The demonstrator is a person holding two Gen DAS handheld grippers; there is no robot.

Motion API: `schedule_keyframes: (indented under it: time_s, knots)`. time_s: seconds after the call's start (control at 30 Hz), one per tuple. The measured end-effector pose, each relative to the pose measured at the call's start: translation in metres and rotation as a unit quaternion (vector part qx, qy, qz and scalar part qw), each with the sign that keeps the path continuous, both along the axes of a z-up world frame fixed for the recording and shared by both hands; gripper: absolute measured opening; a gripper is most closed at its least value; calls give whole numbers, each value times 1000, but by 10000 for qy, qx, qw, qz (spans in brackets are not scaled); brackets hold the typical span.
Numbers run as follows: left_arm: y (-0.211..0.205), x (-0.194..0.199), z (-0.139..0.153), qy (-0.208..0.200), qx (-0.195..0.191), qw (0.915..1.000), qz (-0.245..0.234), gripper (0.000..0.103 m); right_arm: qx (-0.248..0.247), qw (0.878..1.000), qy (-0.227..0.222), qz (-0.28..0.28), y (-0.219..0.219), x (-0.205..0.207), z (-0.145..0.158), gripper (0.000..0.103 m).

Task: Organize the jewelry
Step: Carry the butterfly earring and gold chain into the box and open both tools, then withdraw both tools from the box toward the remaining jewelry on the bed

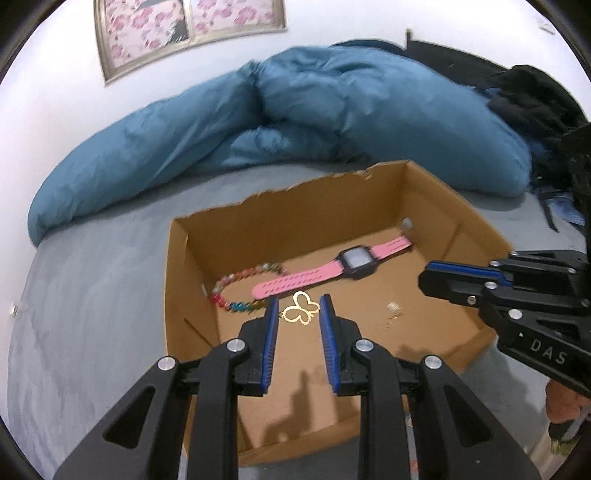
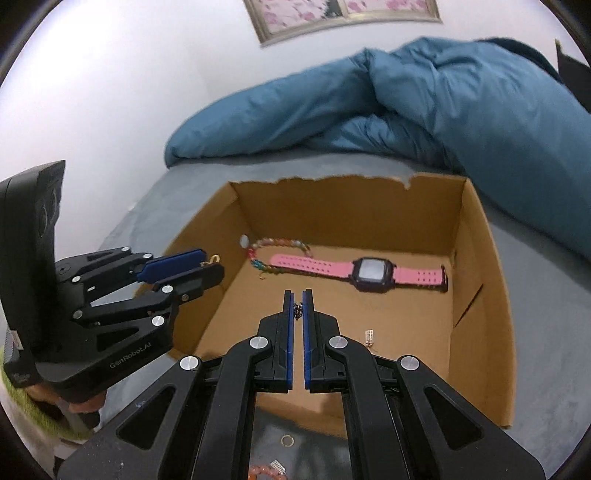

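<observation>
Between left gripper (image 1: 296, 312) pads, gold butterfly pendant (image 1: 300, 308), above cardboard box (image 1: 258, 214)

A bedroom in a home. A bed (image 1: 92, 295) with a grey-blue sheet fills most of both views, and a rumpled teal duvet (image 1: 332, 107) lies heaped along its far side against a plain white wall (image 1: 55, 92). On that wall hangs a framed picture of pink blossoms (image 1: 184, 29). Dark clothing (image 1: 528, 99) is piled at the far right of the bed. An open cardboard box (image 2: 480, 295) sits on the sheet, holding a pink watch (image 2: 369, 273) and a beaded bracelet (image 1: 240, 291).
</observation>
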State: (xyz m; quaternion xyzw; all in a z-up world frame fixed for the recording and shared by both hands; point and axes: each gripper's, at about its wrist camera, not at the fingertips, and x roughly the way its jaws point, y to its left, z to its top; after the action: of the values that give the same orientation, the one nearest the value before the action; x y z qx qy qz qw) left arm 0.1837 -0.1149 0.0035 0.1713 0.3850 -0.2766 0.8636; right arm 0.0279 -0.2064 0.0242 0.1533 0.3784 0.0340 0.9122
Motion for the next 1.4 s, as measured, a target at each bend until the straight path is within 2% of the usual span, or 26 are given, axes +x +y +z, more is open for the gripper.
schedule_keyframes:
  time_s: [0.2, 0.3, 0.43, 0.57, 0.8, 1.13, 1.4]
  knots:
    - [-1, 8, -6, 98, 172, 9997, 146, 22, 51, 9995, 293, -79, -2, 10, -15, 8]
    - [-1, 8, -6, 87, 205, 9996, 172, 28, 68, 9995, 314, -54, -1, 9, -17, 15]
    - [0, 5, -4, 42, 198, 9997, 169, 36, -22, 9998, 191, -30, 2, 5, -13, 24]
    - [2, -1, 1, -59, 162, 9997, 165, 43, -18, 9999, 99, -40, 2, 0, -6, 27]
    - [9, -16, 15, -175, -8, 9997, 186, 47, 19, 9997, -237, -58, 2, -19, 14, 40]
    - [32, -61, 34, -320, -340, 9989, 73, 48, 66, 9976, -678, 145, 10, -63, 37, 42]
    - [46, -98, 29, -212, -535, 9983, -136, 48, 94, 9943, -926, 512, 22, -100, 38, 44]
